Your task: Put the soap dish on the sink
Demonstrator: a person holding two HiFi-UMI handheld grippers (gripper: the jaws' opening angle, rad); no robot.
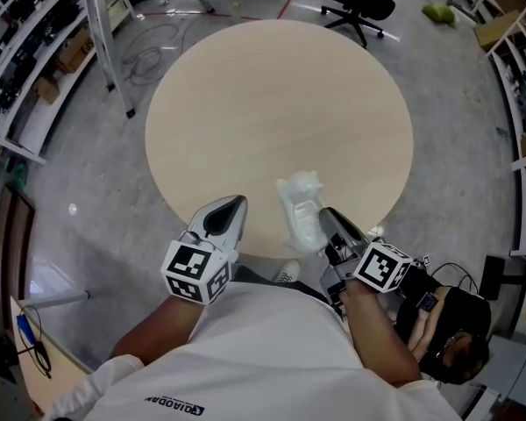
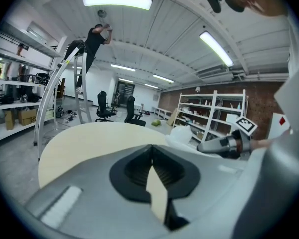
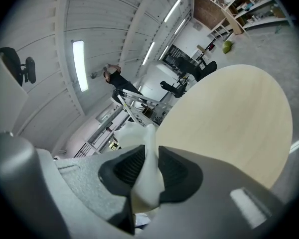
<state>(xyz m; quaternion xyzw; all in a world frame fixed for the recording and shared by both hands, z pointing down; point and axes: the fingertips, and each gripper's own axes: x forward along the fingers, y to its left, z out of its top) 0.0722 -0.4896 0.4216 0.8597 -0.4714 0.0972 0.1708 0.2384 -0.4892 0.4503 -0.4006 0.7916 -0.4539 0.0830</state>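
No sink is seen near the round table (image 1: 245,103), so a set-down here would be misplaced. The white soap dish (image 1: 300,210) is held over the table's near edge, clamped by a thin edge in the right gripper (image 1: 327,218); it could slip or twist if swung. The left gripper (image 1: 238,203) is closed on nothing, so no support is given.

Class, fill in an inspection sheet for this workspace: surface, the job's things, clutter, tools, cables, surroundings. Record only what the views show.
Surface: round pale table, bare apart from the item below.
Job's things: white soap dish at the table's near edge; no sink seen.
Clutter: nothing seen.
Tools: right tool closed on the soap dish; left tool closed and empty, at the near edge.
Cables: loose coils on the floor beside the ladder.
Surroundings: office chairs, shelving, a person up the ladder.
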